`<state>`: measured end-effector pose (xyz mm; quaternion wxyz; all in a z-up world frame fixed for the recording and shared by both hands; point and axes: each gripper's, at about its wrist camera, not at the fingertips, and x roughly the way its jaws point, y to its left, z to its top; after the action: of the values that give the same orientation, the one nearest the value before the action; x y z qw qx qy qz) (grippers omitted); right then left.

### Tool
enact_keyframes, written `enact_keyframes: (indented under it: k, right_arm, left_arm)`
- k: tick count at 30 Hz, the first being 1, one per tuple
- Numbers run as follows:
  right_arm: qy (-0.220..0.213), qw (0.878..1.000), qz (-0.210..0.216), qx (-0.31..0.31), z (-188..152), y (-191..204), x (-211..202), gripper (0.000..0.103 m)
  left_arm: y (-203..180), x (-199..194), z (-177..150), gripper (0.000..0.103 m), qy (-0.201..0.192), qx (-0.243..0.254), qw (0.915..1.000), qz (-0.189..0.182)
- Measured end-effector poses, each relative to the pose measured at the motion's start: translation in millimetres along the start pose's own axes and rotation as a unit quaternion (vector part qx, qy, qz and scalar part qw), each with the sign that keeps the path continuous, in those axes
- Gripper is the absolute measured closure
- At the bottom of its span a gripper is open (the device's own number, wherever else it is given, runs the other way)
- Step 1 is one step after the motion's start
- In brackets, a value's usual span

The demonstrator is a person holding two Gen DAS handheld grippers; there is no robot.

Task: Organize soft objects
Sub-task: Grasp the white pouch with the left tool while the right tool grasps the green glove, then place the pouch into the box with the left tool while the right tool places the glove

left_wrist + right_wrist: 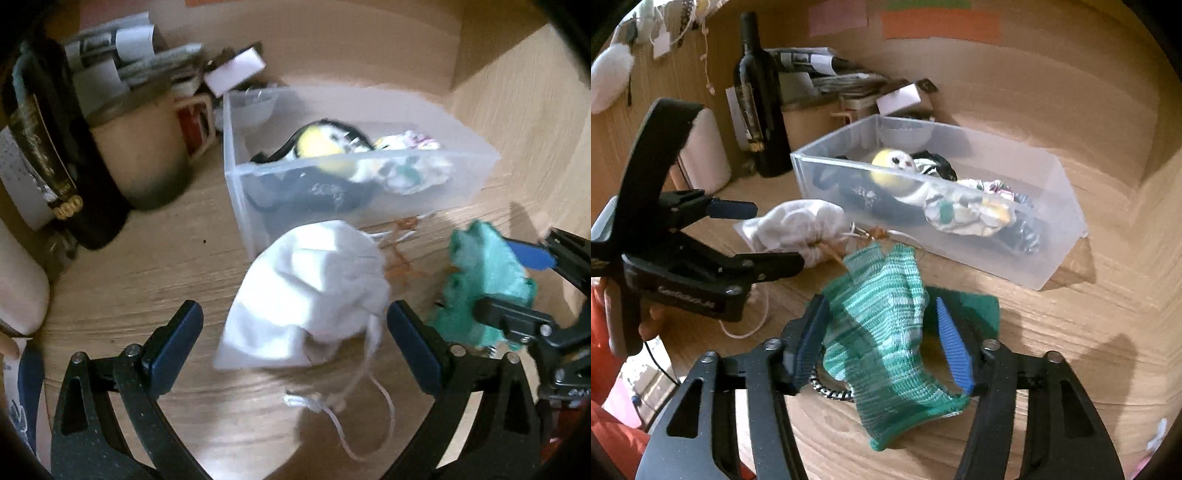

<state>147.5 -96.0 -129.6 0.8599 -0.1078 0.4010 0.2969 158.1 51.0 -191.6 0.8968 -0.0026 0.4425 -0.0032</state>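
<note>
- Right gripper (882, 343), nearest the right wrist camera, has its jaws spread wide with a green knitted glove (882, 325) draped between them; whether either pad actually pinches it, I cannot tell.
- Left gripper (295, 343) is also wide open, straddling a white drawstring pouch (306, 291) lying on the wooden desk (147, 258), gripping nothing.
- Farther back, the clear plastic bin (1049, 254) already holds a yellow-faced plush toy (894, 170) and bundled cloths.
- Judged step: picking up the remaining soft items. Next, each gripper needs to close and carry over the bin's near wall.
</note>
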Motion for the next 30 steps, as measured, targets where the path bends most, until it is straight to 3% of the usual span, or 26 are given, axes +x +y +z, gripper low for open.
enact_keyframes:
  k: [2, 4, 7, 10, 17, 22, 30]
  right_arm:
    - [0.001, 1.000, -0.003, 0.000, -0.2, -0.2, 1.4, 0.066]
    - [-0.002, 1.000, -0.006, 0.000, -0.4, -1.2, -0.4, 0.083]
    - [-0.010, 1.000, -0.003, 0.005, -1.6, -3.5, -4.1, 0.089]
    - [-0.027, 1.000, -0.007, 0.012, -1.8, -6.7, -12.8, 0.091]
    - [-0.068, 0.997, -0.019, 0.029, 6.2, -17.4, -40.8, 0.092]
    - [-0.096, 0.994, -0.041, 0.037, 12.3, -25.9, -59.6, 0.091]
    - [-0.142, 0.986, -0.066, 0.049, 24.9, -37.6, -87.2, 0.091]
  left_arm:
    - [2.4, 9.3, 3.2, 0.002, 0.013, -0.010, 0.9999, -0.003]
    - [2.7, 13.8, 4.8, 0.002, 0.021, -0.013, 0.9996, -0.011]
    - [-1.7, 12.9, 6.4, 0.005, 0.010, -0.004, 0.9999, -0.012]
    - [-5.4, 9.8, 7.6, 0.029, 0.008, 0.008, 0.9996, -0.026]
    - [-9.6, -4.3, 3.0, 0.063, -0.001, 0.012, 0.9993, -0.034]
    - [-5.1, -29.6, 3.9, 0.069, -0.030, 0.007, 0.9990, -0.034]
    - [4.3, -87.6, 16.2, 0.069, -0.093, -0.015, 0.9946, -0.044]
